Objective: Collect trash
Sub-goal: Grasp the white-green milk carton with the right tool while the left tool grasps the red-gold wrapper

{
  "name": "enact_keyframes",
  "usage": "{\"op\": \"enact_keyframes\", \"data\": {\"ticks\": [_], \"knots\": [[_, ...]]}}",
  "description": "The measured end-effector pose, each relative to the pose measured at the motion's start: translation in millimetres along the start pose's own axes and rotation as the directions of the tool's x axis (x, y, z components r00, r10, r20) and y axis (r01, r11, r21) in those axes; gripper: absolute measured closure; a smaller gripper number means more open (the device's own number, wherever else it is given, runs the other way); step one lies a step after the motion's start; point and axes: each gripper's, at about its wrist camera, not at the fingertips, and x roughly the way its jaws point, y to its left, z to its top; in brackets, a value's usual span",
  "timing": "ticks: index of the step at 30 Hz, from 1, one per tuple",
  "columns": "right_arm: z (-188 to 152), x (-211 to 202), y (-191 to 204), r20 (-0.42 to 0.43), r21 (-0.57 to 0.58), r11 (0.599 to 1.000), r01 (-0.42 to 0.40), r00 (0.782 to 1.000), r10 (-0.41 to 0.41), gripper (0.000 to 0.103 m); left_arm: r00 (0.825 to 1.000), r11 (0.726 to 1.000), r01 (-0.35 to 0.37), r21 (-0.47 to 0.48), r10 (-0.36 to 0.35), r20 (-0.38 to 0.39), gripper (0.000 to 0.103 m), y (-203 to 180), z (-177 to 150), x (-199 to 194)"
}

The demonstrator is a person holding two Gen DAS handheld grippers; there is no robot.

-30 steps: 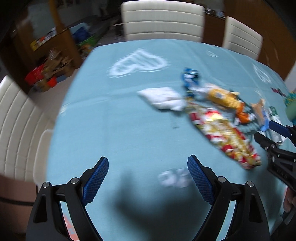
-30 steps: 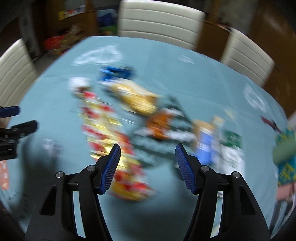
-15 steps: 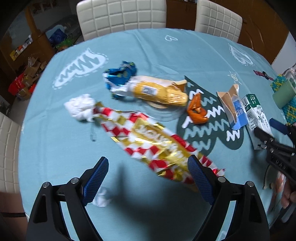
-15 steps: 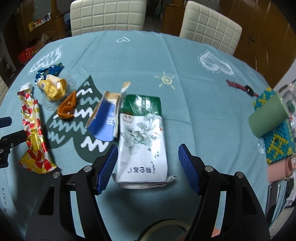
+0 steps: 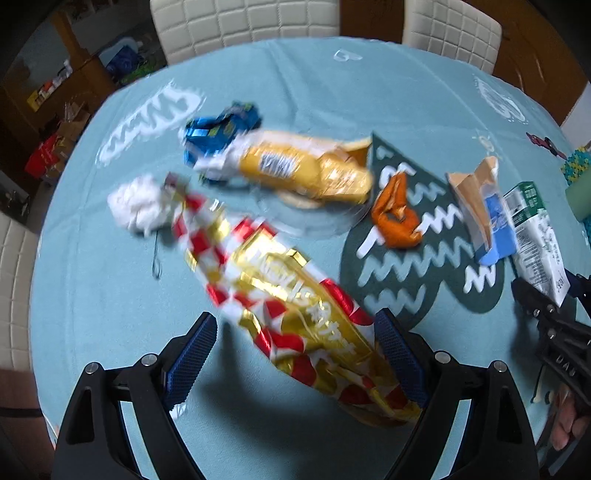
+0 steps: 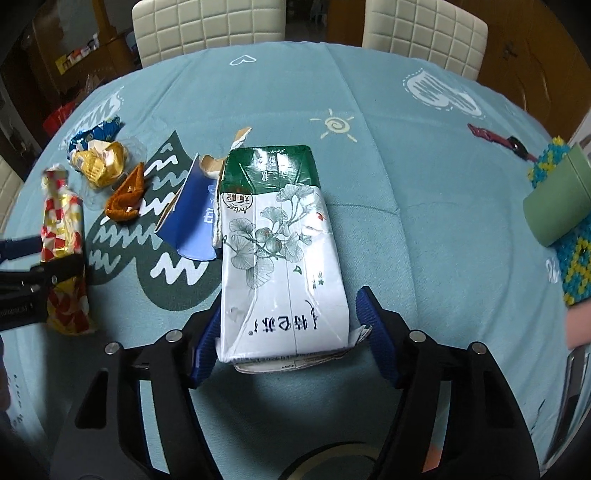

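My left gripper [image 5: 291, 354] is open, its jaws either side of the near end of a long red, white and gold foil wrapper [image 5: 280, 291]. My right gripper [image 6: 288, 338] is open around the near end of a flattened green and white milk carton [image 6: 280, 251], which lies on the table. The left gripper also shows in the right wrist view [image 6: 22, 258], over the foil wrapper [image 6: 62, 240]. The carton also shows in the left wrist view [image 5: 535, 236].
Other trash on the teal tablecloth [image 6: 406, 177]: a white tissue ball [image 5: 138, 206], blue wrapper [image 5: 221, 129], yellow bag [image 5: 303, 170], orange wrapper [image 5: 395, 218], torn blue carton [image 6: 192, 218]. A green cup [image 6: 557, 203] lies at the right. White chairs [image 6: 207, 26] stand behind.
Both grippers have moved forward and lower: the left now straddles the foil wrapper's end, the right now straddles the milk carton's end.
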Motion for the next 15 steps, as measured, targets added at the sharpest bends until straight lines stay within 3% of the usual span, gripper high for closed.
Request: {"op": "enact_keyframes", "data": {"ticks": [2, 7, 12, 13, 15], "knots": [[-2, -3, 3, 0.004, 0.006, 1.000, -0.012, 1.000, 0.012, 0.044, 1.000, 1.000, 0.023, -0.016, -0.023, -0.004, 0.025, 9, -7, 0], [-10, -14, 14, 0.024, 0.025, 0.999, -0.031, 0.999, 0.031, 0.049, 0.998, 0.998, 0.062, -0.016, -0.062, 0.011, 0.062, 22, -16, -18], [-16, -31, 33, 0.060, 0.016, 0.998, -0.053, 0.997, 0.052, 0.049, 0.997, 0.998, 0.063, 0.027, -0.064, 0.040, 0.071, 34, -29, -37], [-16, -34, 39, 0.064, 0.007, 0.998, -0.060, 0.996, 0.059, 0.049, 0.997, 0.997, 0.064, 0.035, -0.066, 0.050, 0.078, 36, -32, -42], [-17, -42, 54, 0.079, -0.017, 0.998, -0.068, 0.995, 0.069, 0.049, 0.996, 0.997, 0.066, 0.038, -0.068, 0.064, 0.082, 42, -36, -47]]}}
